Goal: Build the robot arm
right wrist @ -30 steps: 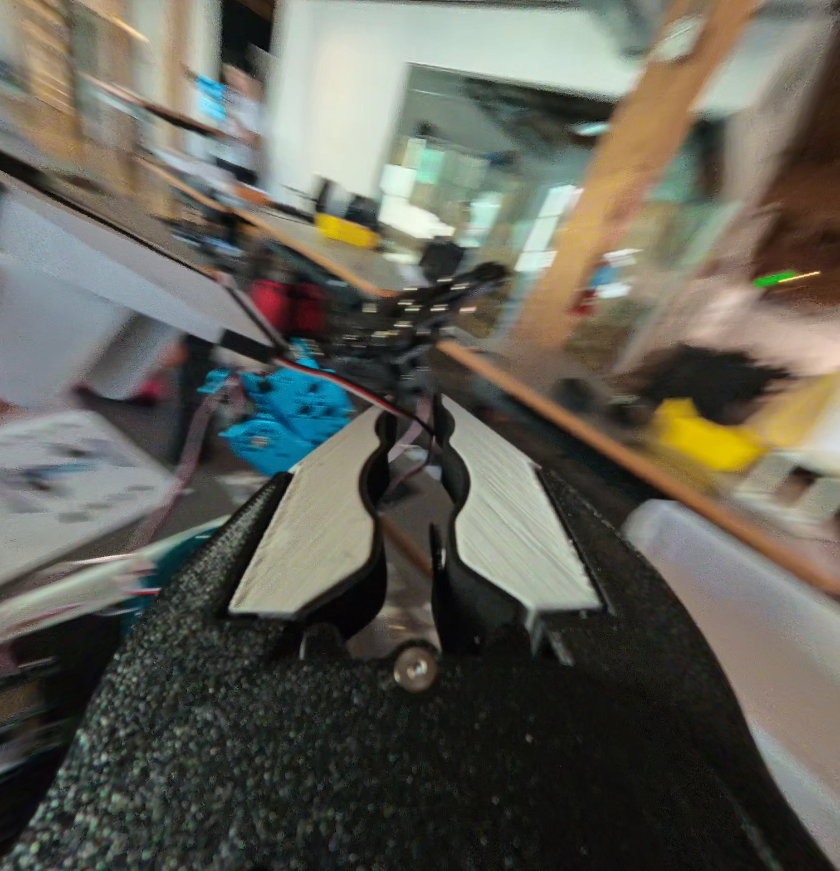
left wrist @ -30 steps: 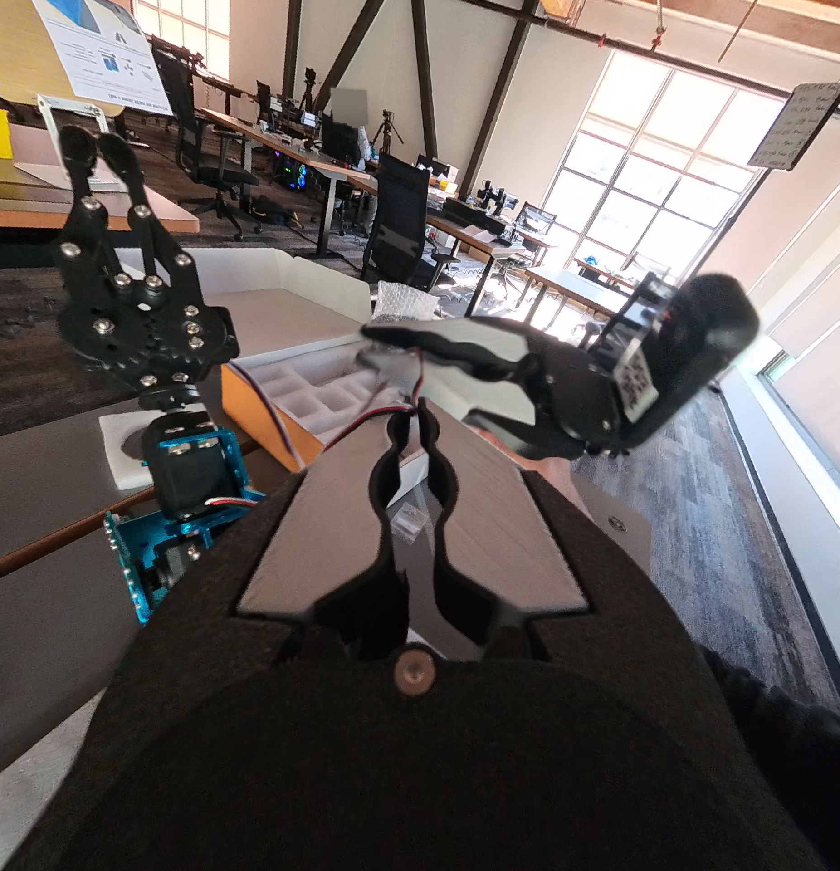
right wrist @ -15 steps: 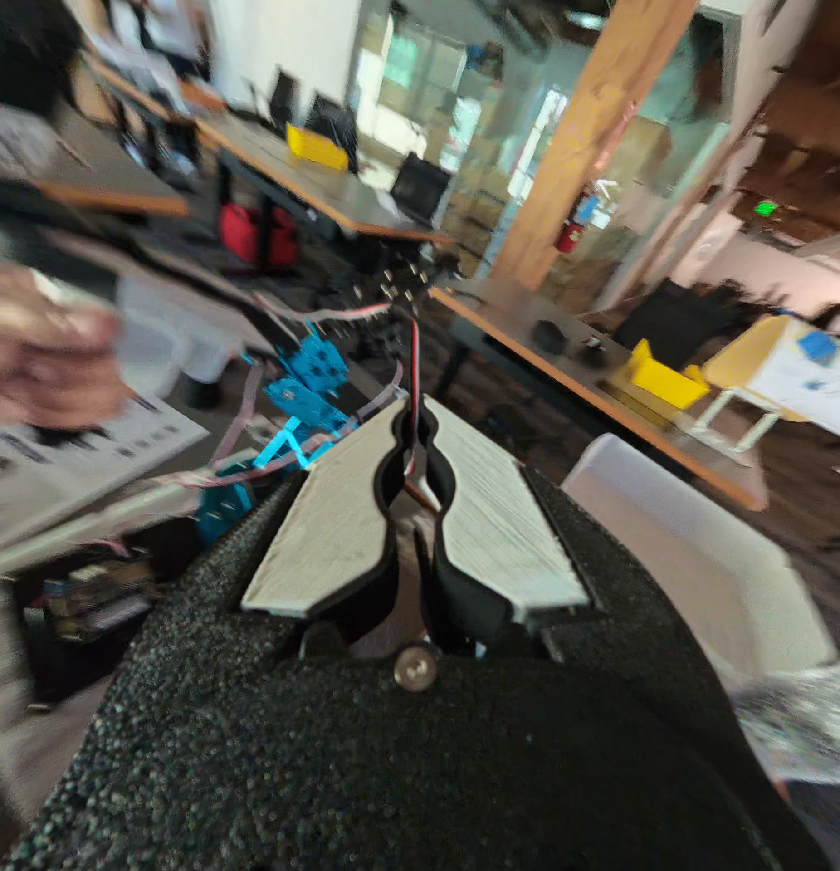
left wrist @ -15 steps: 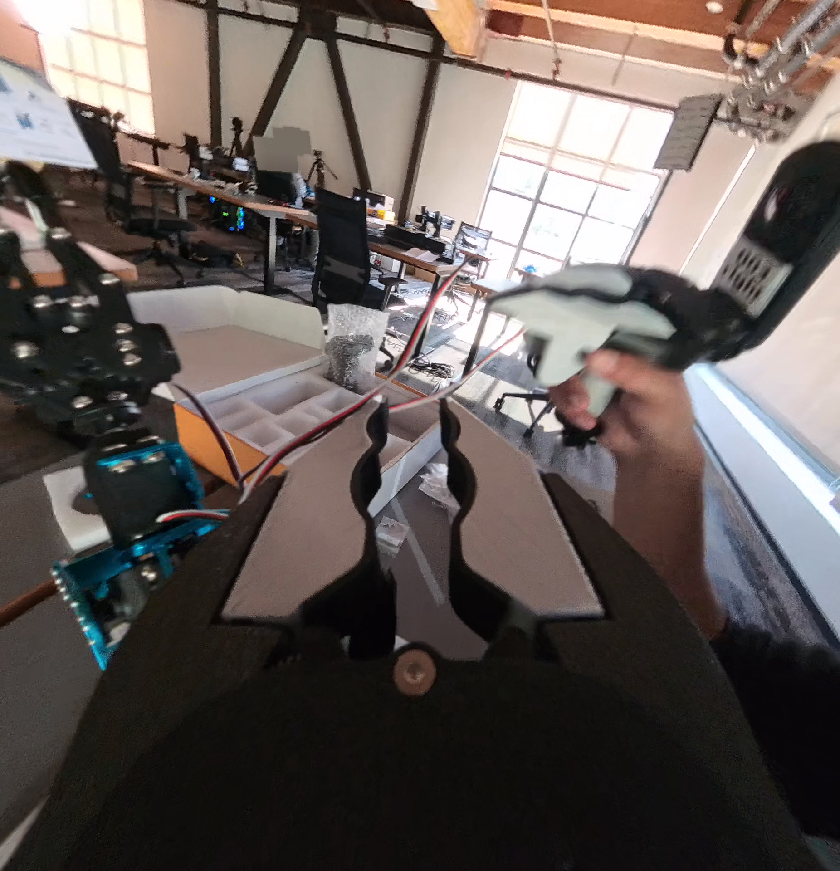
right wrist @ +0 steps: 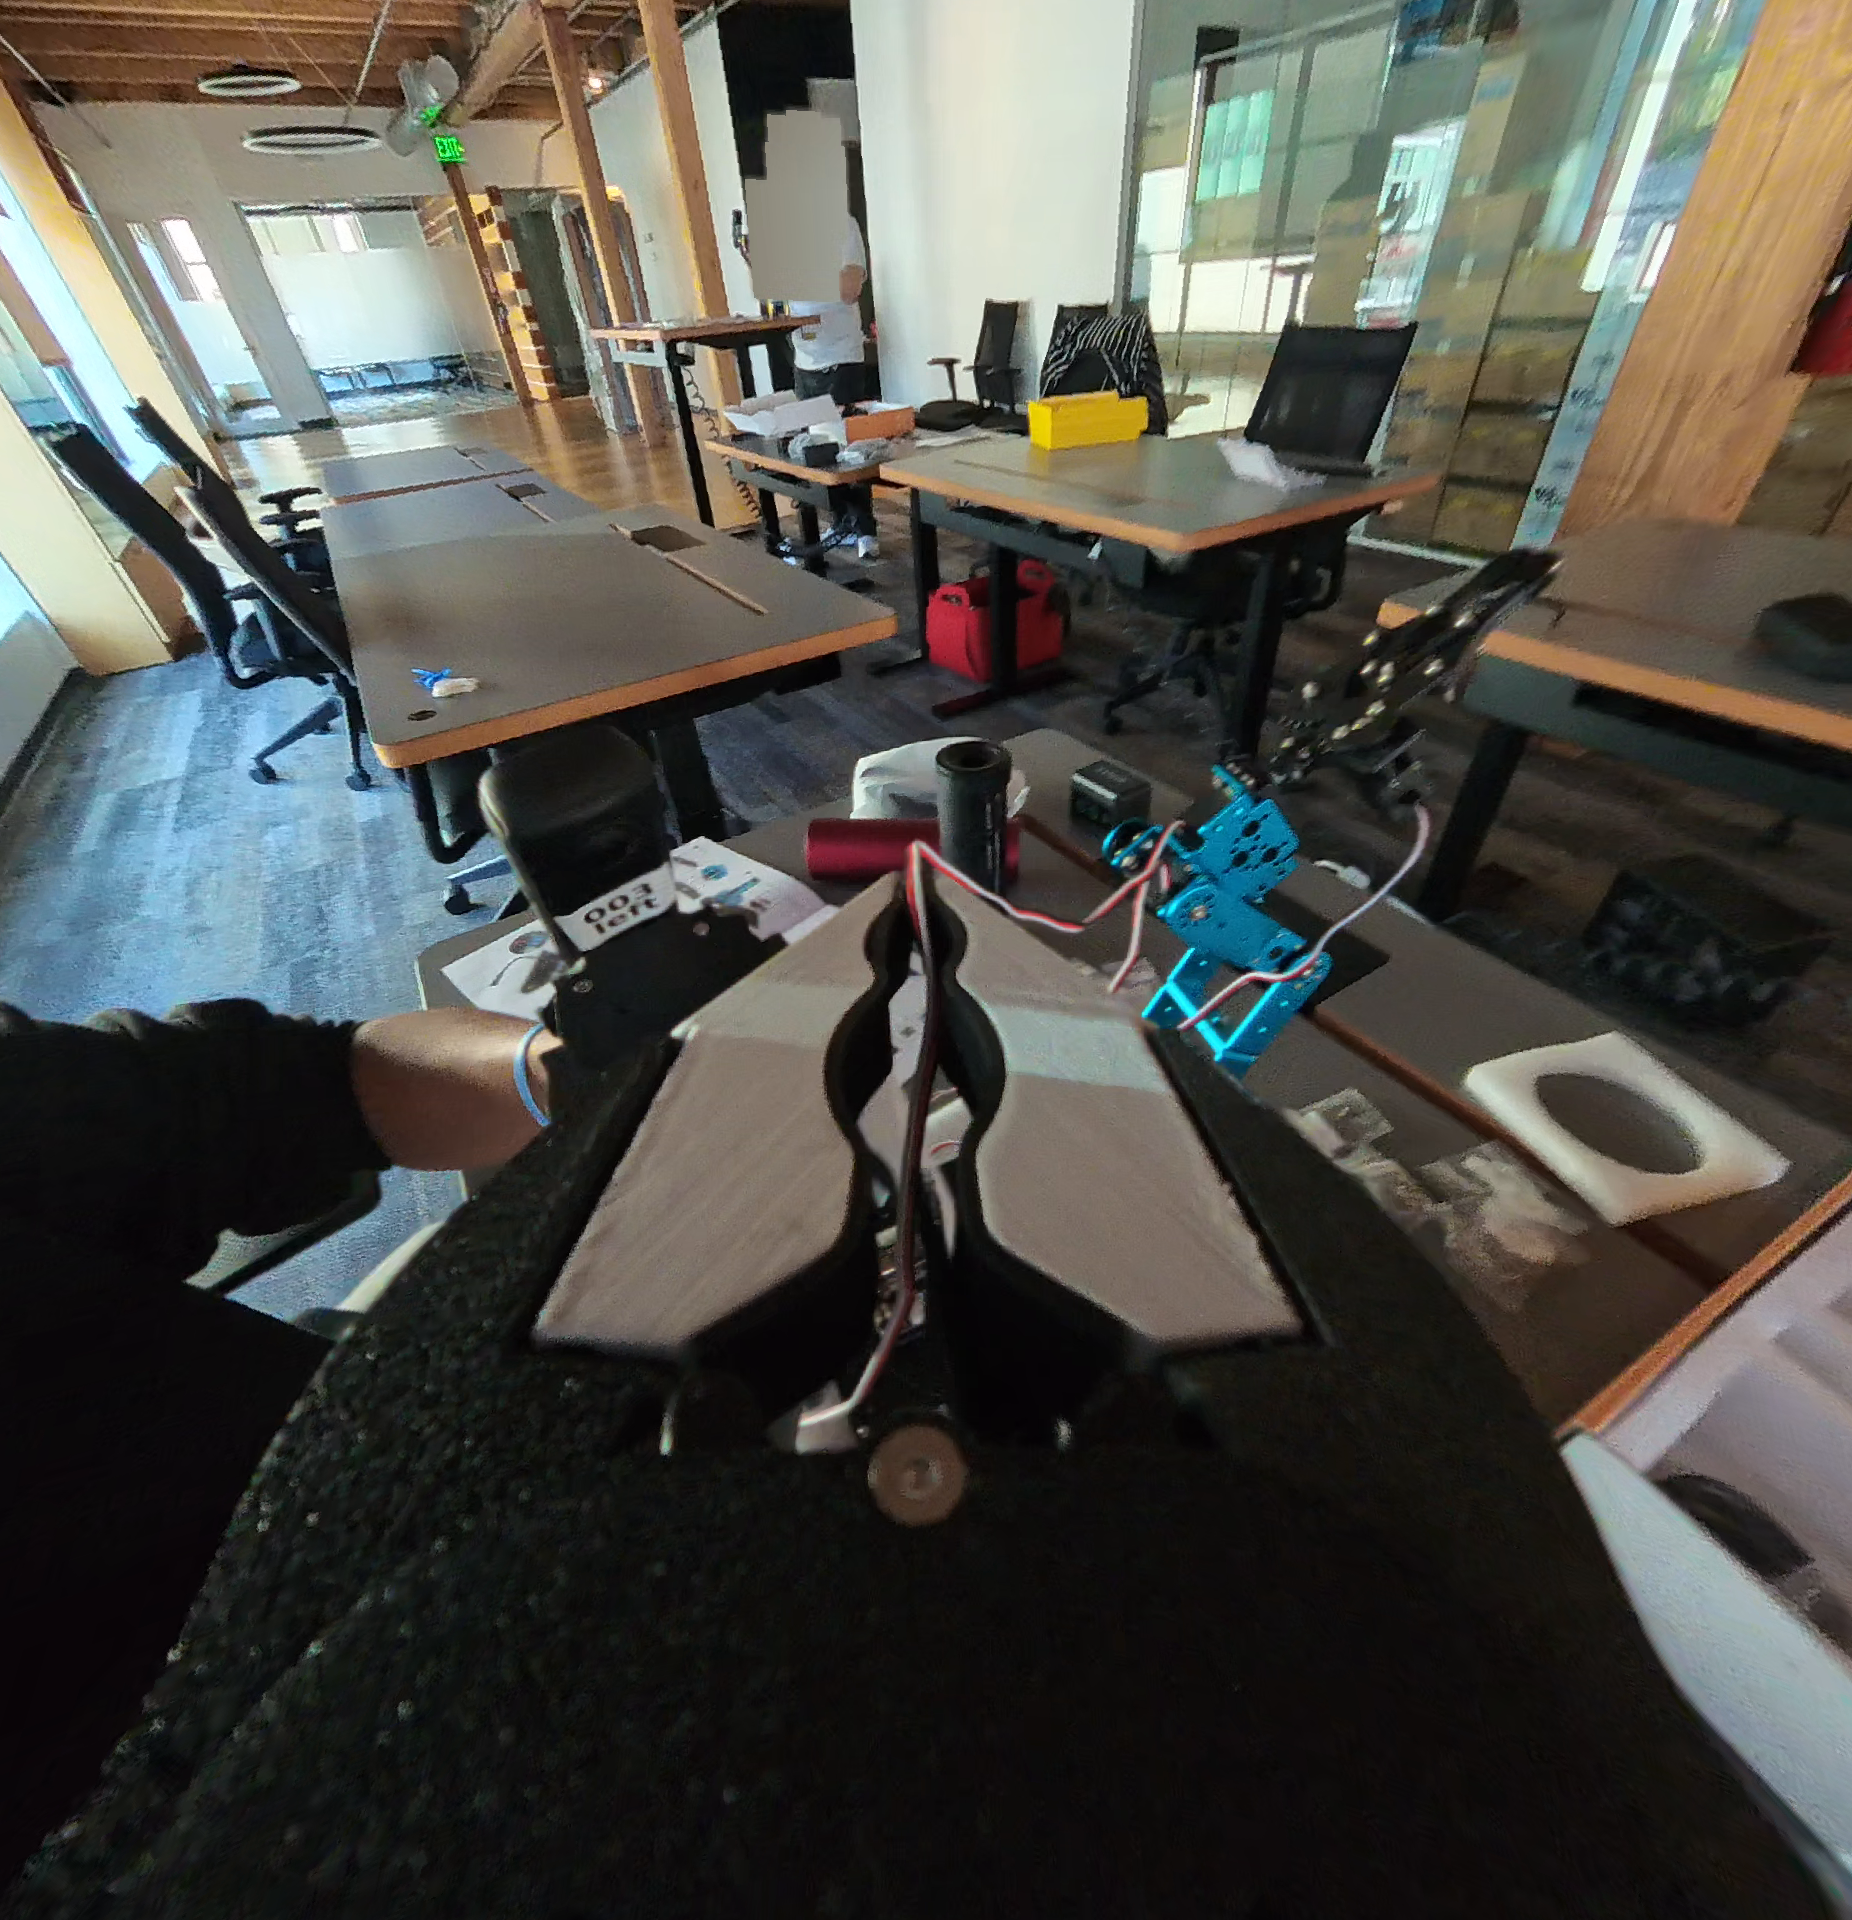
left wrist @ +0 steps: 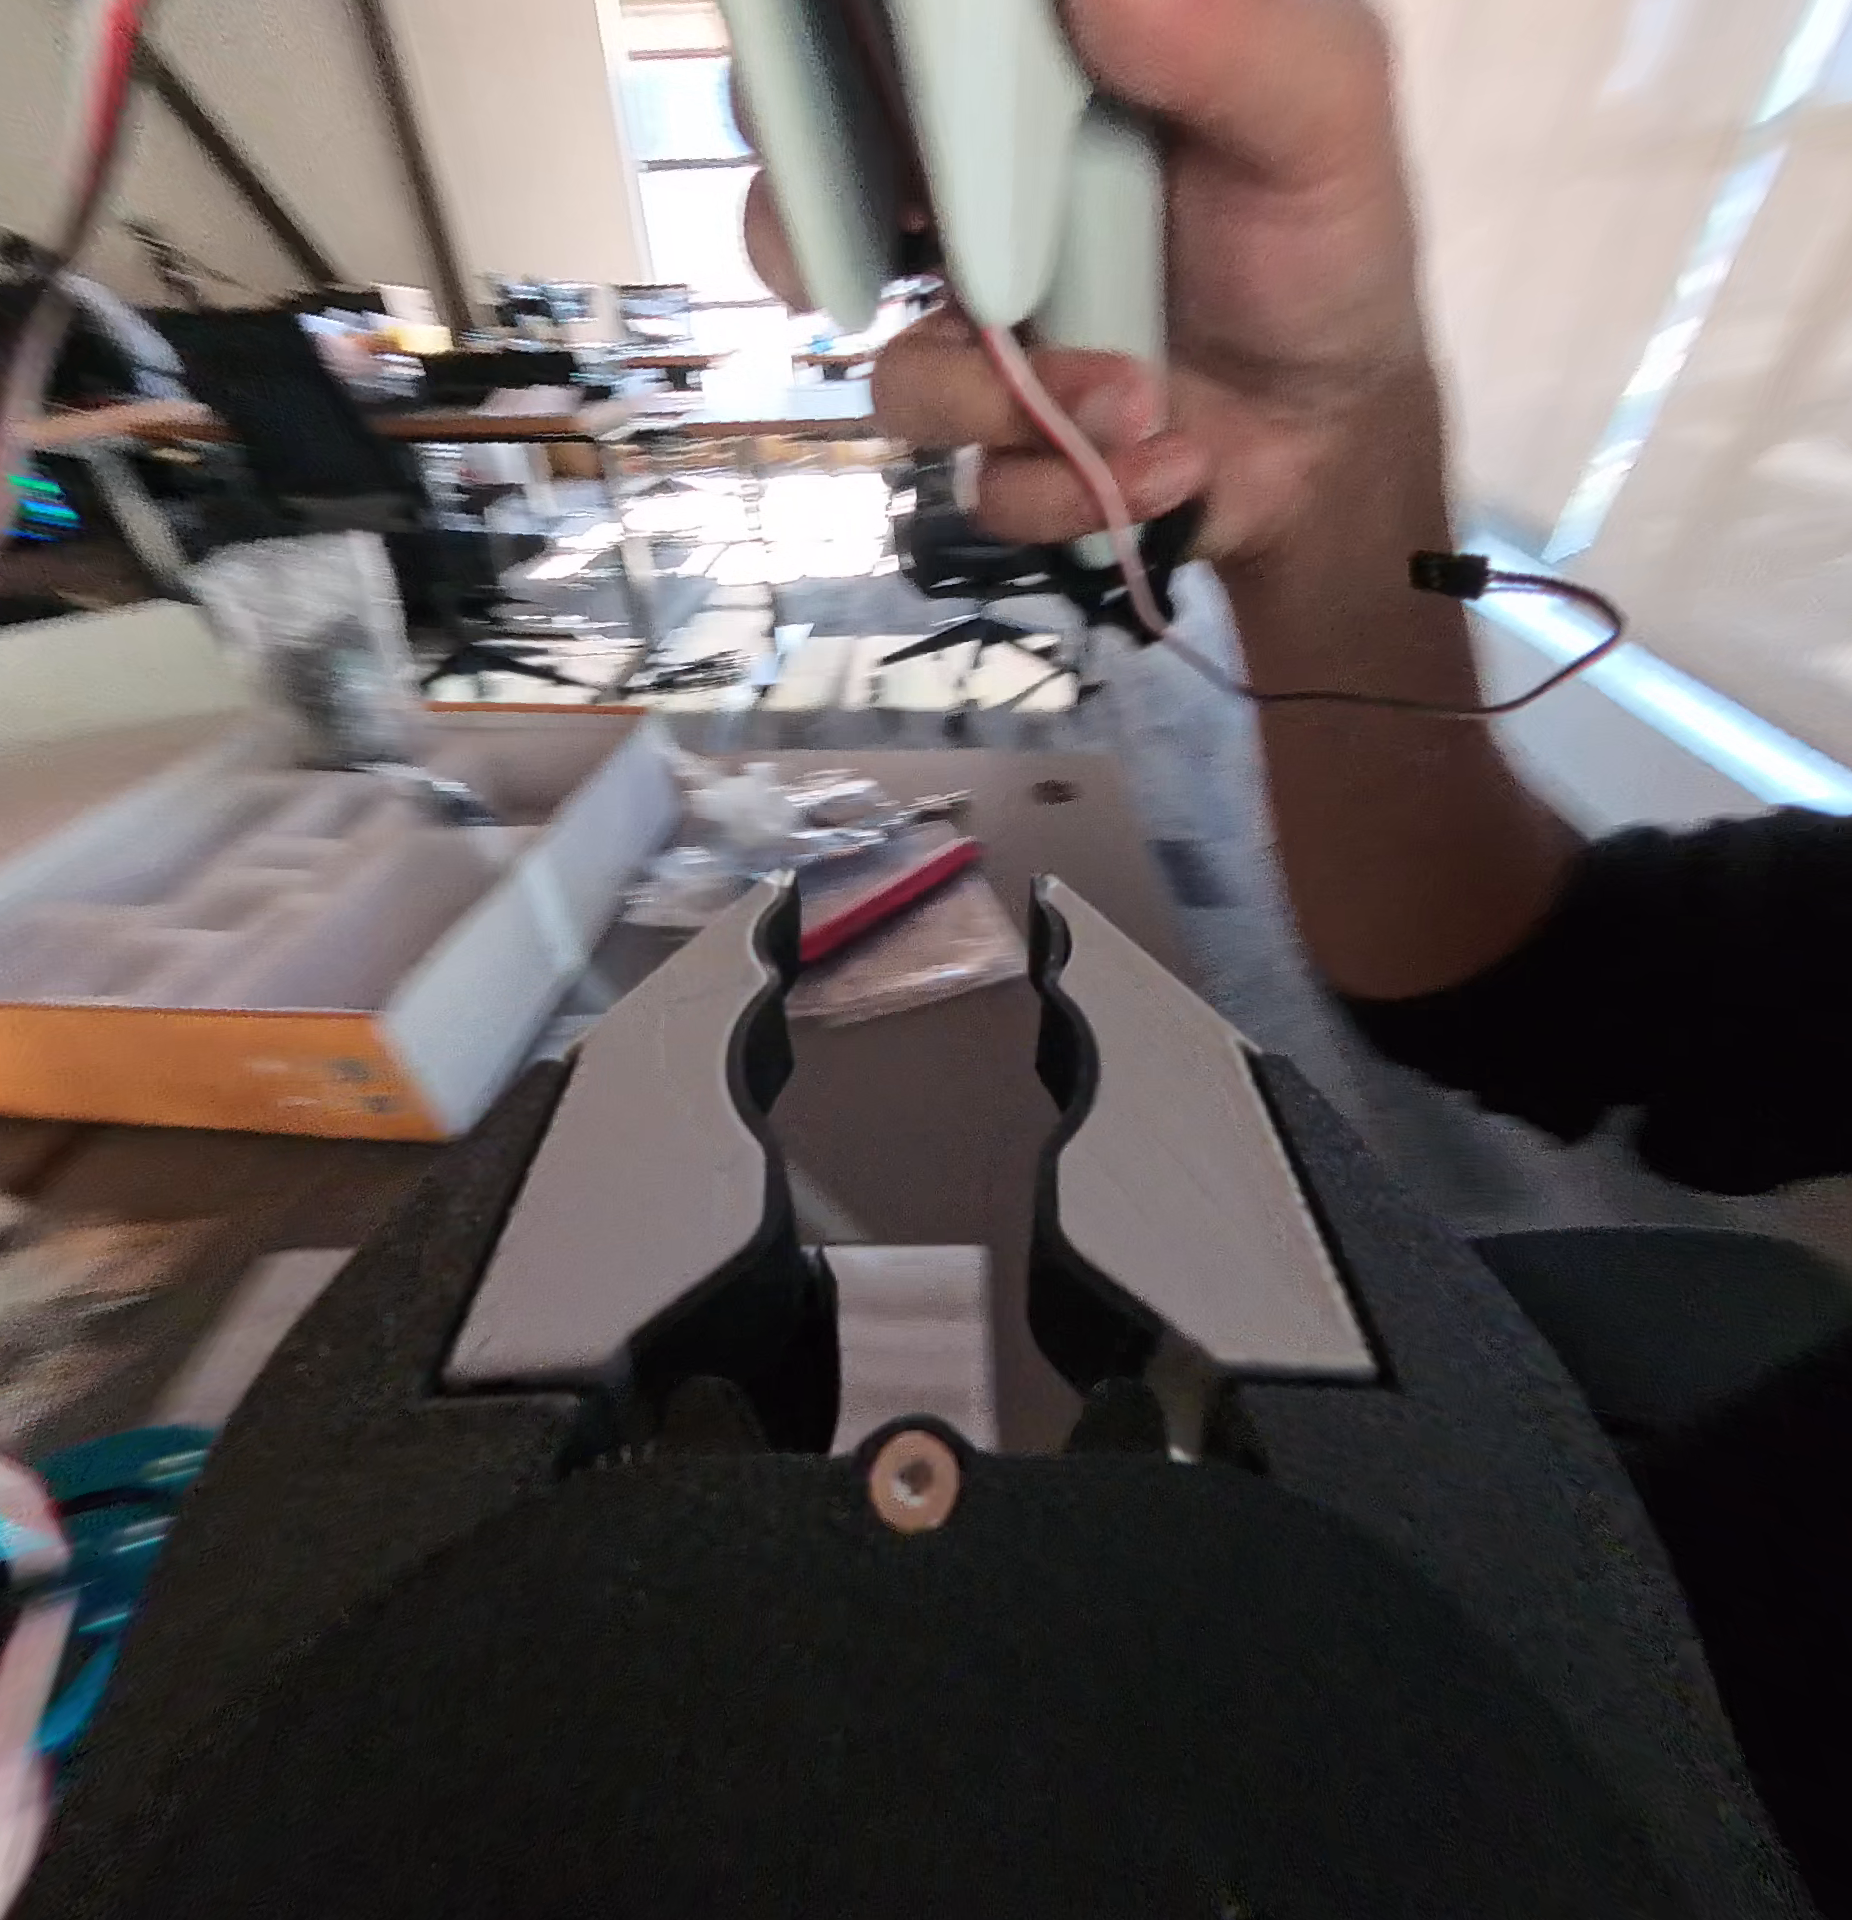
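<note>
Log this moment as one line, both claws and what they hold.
left claw: open, empty | right claw: shut on wire | wire runs to blue bracket | table

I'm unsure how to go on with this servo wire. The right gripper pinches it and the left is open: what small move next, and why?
Probably bring the open left gripper up to the wire's free connector end. The right gripper is shut on the servo wire, which runs taut to the blue bracket arm, while that end dangles loose.
</note>
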{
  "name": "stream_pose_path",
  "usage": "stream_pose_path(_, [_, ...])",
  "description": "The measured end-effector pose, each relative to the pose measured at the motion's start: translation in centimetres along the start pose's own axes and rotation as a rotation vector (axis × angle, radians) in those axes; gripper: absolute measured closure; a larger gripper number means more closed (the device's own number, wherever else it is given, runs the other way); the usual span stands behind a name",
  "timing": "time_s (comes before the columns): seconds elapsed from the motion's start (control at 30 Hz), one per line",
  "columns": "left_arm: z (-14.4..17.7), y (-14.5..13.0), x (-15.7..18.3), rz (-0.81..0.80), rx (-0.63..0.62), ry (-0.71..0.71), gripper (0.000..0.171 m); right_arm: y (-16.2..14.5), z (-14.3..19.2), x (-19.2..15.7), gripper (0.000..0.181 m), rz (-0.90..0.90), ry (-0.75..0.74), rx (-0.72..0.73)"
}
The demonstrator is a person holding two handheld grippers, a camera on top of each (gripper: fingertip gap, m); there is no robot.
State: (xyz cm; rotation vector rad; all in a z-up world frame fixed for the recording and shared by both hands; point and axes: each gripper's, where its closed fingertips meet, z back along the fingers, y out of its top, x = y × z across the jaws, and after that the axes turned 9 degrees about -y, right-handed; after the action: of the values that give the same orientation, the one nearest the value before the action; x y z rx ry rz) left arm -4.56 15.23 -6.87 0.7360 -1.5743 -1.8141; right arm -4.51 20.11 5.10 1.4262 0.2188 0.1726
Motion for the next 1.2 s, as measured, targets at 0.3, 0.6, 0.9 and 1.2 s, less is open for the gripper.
stream_pose_path(0.3, [2.2, -1.4, 6.3, 0.275, 0.133, -0.248, 0.147, -2.7, -2.4, -3.4, 0.181, -0.023, -0.024, -0.016])
stream_pose_path(0.6, [10.2, -5.8, 4.2, 0.372, 0.161, -0.039, 0.145, -3.0, -3.3, -6.4, 0.181, -0.013, 0.050, -0.015])
stream_pose_path(0.9, [13.1, -5.9, 1.8, 0.545, 0.179, 0.047, 0.124, -6.1, -7.1, -9.2, 0.181, 0.052, 0.077, -0.096])
stream_pose_path(1.2, [10.4, -13.4, 4.9, 0.513, -0.215, -0.011, 0.165, -7.1, -8.8, -10.4, 0.181, 0.126, 0.072, -0.125])
